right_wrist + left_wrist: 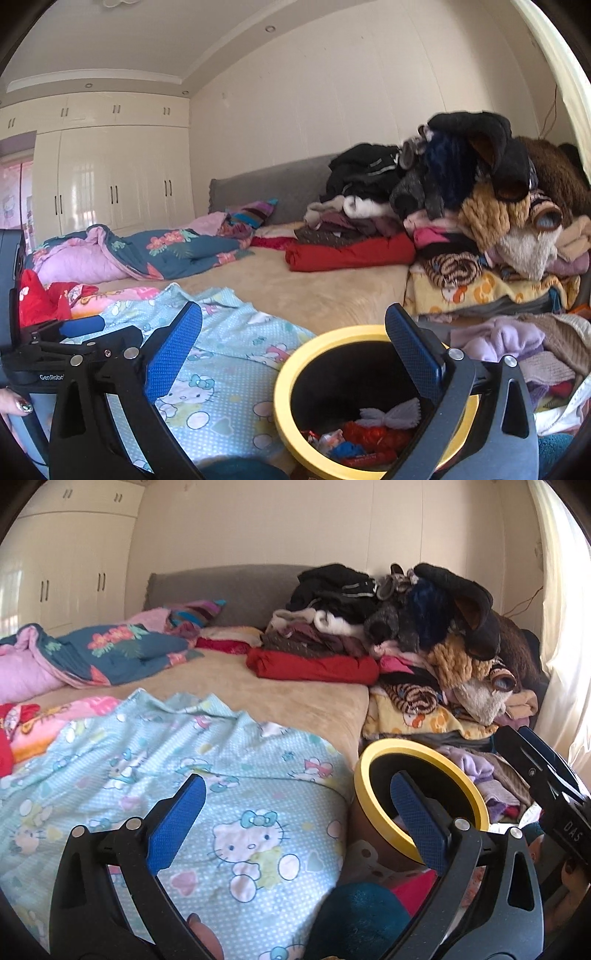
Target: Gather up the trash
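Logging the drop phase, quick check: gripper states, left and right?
Left gripper: open, holding nothing.
Right gripper: open, empty, above the yellow-rimmed bin.

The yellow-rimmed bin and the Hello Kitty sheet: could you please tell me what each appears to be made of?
The bin: probably plastic, judging by its smooth, evenly coloured yellow rim with a soft sheen; the inside is dark and matte, and the outer wall looks brownish. The sheet: thin woven fabric, likely cotton or a blend, since it wrinkles softly, lies matte and carries a printed pattern.
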The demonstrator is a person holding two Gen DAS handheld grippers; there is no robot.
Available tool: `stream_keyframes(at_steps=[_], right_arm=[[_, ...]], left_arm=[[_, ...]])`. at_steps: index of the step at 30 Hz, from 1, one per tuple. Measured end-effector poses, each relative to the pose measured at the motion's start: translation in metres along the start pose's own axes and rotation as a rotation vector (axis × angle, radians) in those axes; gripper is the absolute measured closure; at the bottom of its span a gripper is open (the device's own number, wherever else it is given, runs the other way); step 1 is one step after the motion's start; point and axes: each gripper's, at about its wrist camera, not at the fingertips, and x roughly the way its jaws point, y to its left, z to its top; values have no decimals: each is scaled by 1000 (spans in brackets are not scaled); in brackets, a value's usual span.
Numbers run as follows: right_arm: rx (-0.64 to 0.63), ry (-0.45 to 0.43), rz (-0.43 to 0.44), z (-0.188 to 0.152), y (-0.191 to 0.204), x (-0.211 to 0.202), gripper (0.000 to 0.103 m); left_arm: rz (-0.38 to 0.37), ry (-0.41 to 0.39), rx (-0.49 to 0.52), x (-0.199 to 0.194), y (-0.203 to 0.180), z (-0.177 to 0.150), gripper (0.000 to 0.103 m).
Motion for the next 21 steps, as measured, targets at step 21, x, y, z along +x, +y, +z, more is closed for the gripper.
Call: stream_keyframes(at_steps=[21], right_arm=[[18, -26, -88, -21, 10, -4, 6]], left_arm=[[93, -118, -37, -26, 19, -11, 11]])
